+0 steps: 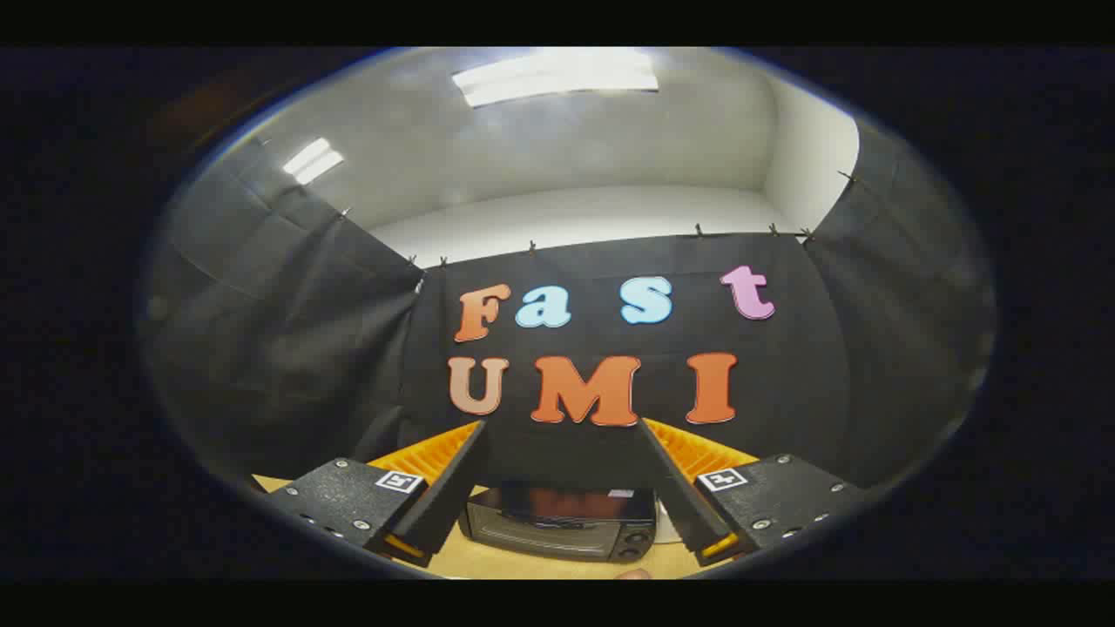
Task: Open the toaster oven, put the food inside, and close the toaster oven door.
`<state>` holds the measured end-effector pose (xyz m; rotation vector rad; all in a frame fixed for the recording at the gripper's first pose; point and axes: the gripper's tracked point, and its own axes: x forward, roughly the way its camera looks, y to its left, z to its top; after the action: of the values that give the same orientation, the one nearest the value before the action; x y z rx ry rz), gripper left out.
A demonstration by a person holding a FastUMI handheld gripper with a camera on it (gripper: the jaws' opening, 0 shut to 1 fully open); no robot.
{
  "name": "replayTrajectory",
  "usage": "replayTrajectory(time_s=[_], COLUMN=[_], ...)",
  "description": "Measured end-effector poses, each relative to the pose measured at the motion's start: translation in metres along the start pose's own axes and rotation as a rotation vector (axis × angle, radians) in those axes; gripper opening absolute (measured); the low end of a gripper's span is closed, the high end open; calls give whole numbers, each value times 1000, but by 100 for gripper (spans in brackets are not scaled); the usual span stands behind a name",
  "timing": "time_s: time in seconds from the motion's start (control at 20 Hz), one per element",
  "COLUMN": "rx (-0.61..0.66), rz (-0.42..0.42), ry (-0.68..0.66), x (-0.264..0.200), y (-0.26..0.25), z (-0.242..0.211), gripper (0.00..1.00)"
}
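The hand-held gripper [557, 496] hangs with fingers spread wide, holding nothing. Between and beyond them the toaster oven [559, 522] sits on the surface [523, 566], door shut. Approaching this high risks missing its handle.

Hand-held gripper [562, 435] aloft, fingers spread wide apart, nothing between them.

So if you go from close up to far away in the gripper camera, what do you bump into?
Gripper with its fingers spread open, holding nothing → wooden table → toaster oven, door closed, ahead between the fingers → black cloth wall behind it.
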<state>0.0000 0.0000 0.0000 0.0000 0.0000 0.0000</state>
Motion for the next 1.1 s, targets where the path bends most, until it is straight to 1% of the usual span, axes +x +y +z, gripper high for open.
replayTrajectory(time_s=[0.4, 0.85, 1.1], rx=[20, 35, 41], rz=[49, 54, 69], ry=[11, 18, 42], x=[-4, 2, 10], y=[11, 12, 24], z=[-9, -11, -31], gripper=[98, 98, 98])
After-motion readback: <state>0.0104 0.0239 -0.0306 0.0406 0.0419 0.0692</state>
